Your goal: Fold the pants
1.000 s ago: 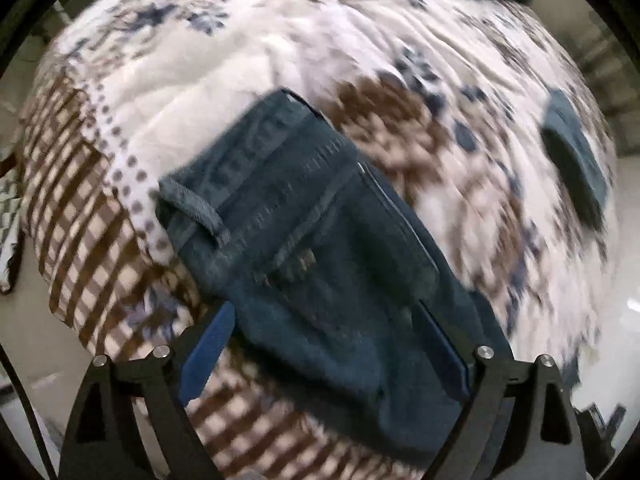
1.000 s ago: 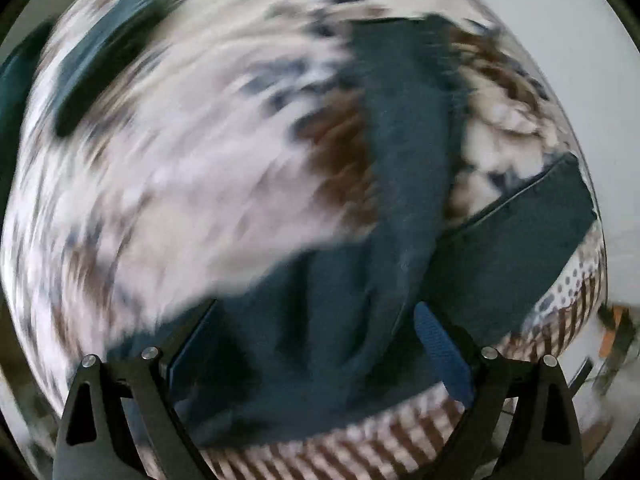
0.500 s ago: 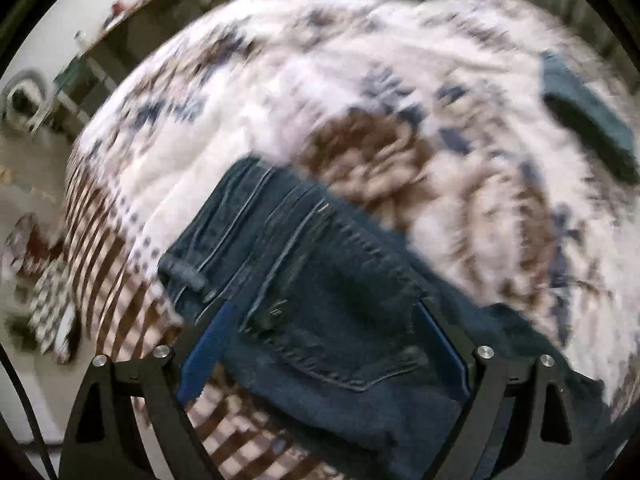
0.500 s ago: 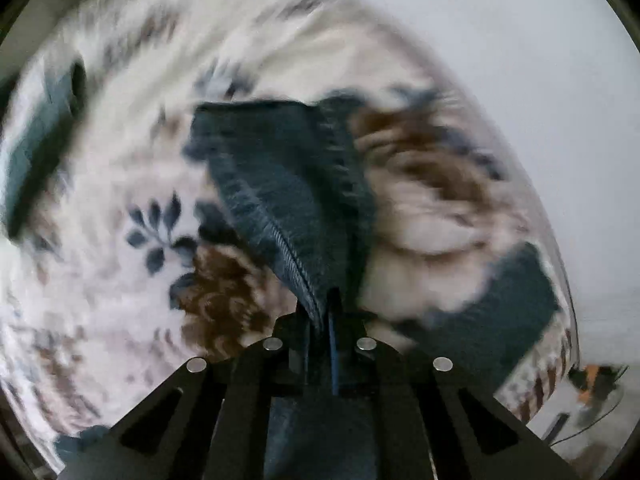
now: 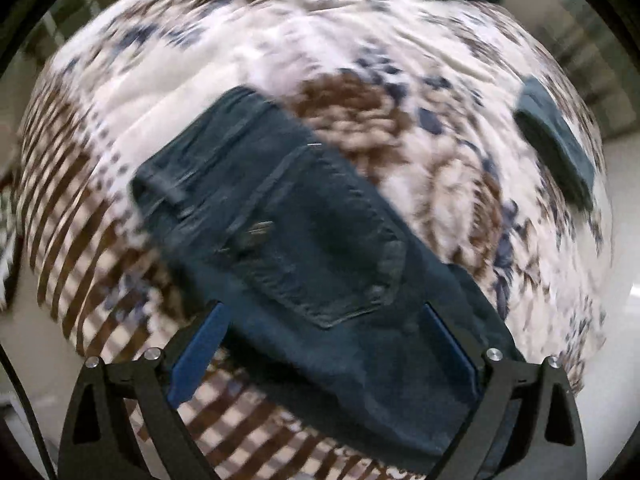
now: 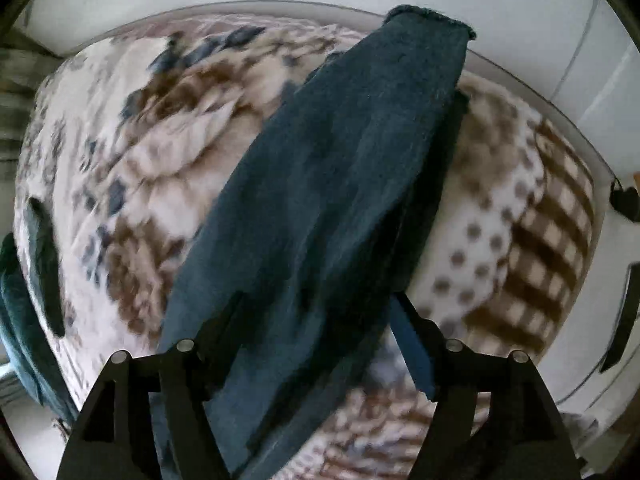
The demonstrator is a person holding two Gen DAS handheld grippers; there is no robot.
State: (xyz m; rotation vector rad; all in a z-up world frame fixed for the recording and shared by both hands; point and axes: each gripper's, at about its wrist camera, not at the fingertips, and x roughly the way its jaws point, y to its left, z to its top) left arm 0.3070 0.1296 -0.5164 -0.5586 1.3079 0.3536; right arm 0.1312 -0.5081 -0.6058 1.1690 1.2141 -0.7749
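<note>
The dark blue jeans [image 5: 304, 248] lie on the bed, over a floral and checked blanket [image 5: 360, 48], with the back pocket facing up. The left gripper [image 5: 324, 352] hovers above them, its fingers spread wide and holding nothing. The right gripper [image 6: 316, 344] is also spread apart, with a trouser leg [image 6: 340, 152] lying between its fingers (the pictures are blurred). Another folded dark garment [image 5: 556, 144] rests further away on the blanket.

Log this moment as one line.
stage: fold underway | jeans: flat on blanket, leg extended | left claw: open | right claw: open
</note>
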